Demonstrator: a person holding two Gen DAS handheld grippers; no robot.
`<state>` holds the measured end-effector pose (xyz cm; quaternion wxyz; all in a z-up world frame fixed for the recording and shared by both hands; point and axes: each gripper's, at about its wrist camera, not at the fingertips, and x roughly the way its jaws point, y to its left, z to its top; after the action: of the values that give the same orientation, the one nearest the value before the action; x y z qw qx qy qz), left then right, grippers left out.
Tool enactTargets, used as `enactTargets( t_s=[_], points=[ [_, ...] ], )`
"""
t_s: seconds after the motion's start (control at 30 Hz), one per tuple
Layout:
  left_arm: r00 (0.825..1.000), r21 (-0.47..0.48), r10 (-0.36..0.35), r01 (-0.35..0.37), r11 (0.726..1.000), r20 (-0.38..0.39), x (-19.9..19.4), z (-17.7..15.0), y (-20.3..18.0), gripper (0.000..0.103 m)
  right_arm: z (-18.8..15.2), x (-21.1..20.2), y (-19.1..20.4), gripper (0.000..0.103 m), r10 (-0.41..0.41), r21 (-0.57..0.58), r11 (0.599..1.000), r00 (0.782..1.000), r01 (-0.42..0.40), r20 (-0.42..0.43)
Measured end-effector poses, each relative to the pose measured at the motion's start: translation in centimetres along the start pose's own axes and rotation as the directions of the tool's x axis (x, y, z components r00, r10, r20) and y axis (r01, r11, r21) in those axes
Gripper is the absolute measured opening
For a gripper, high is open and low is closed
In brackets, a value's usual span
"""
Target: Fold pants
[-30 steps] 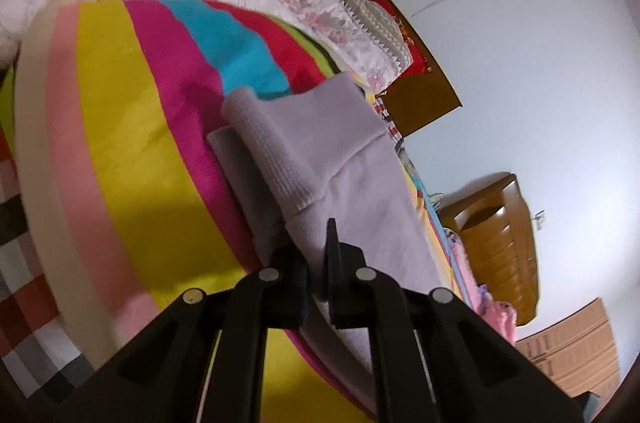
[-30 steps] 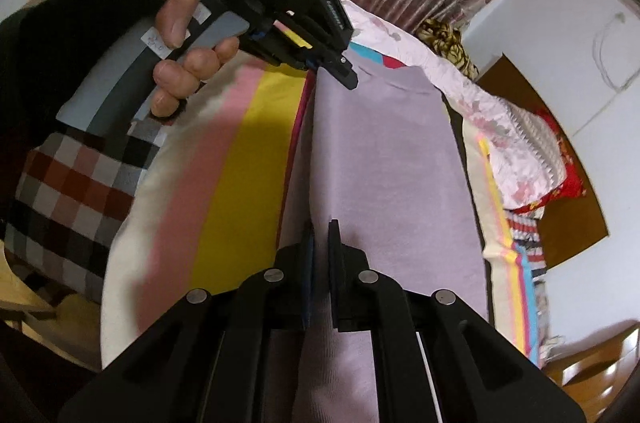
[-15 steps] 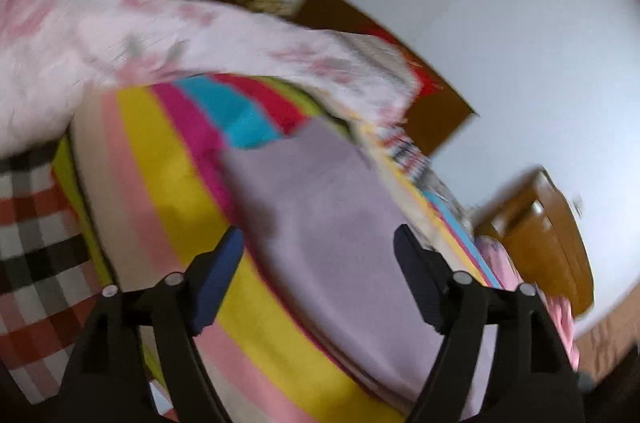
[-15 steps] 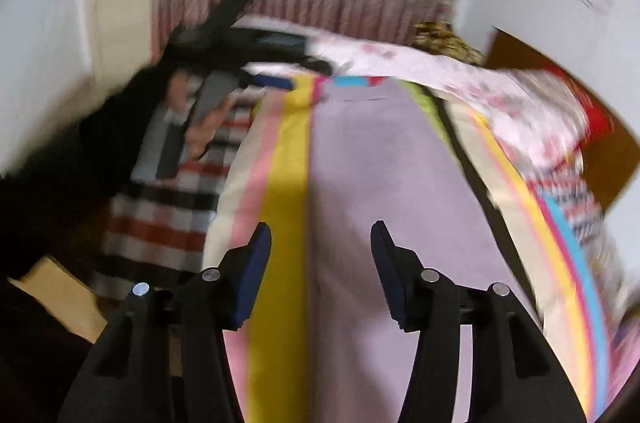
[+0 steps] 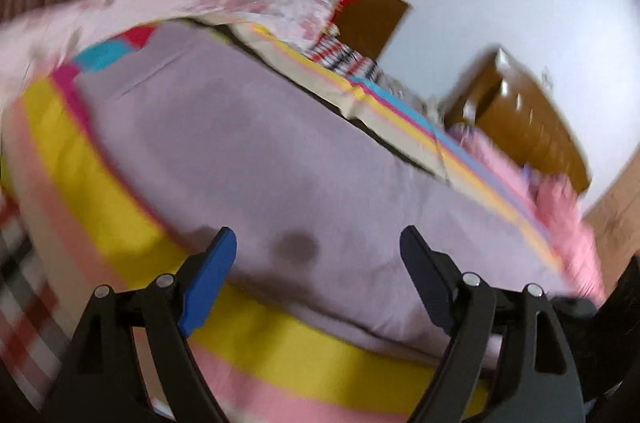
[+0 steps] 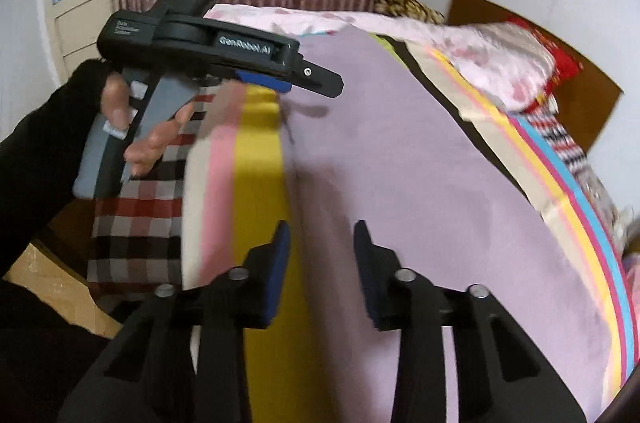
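Pants (image 6: 400,183) of pale lilac knit lie spread flat along the striped blanket (image 6: 256,183) on the bed, their near edge beside the yellow stripe. Left tongs (image 5: 316,263) stand wide apart above the cloth, nothing between them — that view is blurred, so whether they touch the fabric is hard to say. Right tongs (image 6: 320,263) are closing with a gap left, the pants' edge below them, not pinched. A hand (image 6: 136,127) in a dark sleeve holds the left tool; a pink floral quilt (image 6: 460,51) lies bunched behind.
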<state>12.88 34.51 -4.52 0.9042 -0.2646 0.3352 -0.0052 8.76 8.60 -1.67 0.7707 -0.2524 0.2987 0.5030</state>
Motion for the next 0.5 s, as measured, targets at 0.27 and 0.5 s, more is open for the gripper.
enactTargets(
  t_s=[0.27,0.5],
  points=[
    [0.999,-0.207,-0.042,0.045,0.977,0.022,-3.1,-2.3,5.0,0.082,2.0,4.2,1.5,0.018,-0.095,-0.135,0.987,0.995,0.089,-0.043],
    [0.968,-0.24,-0.25,0.238,0.941,-0.019,-2.7,-3.5,3.6,0.082,2.1,3.6,1.0,0.004,-0.065,-0.078,0.995,0.998,0.064,-0.013]
  ],
)
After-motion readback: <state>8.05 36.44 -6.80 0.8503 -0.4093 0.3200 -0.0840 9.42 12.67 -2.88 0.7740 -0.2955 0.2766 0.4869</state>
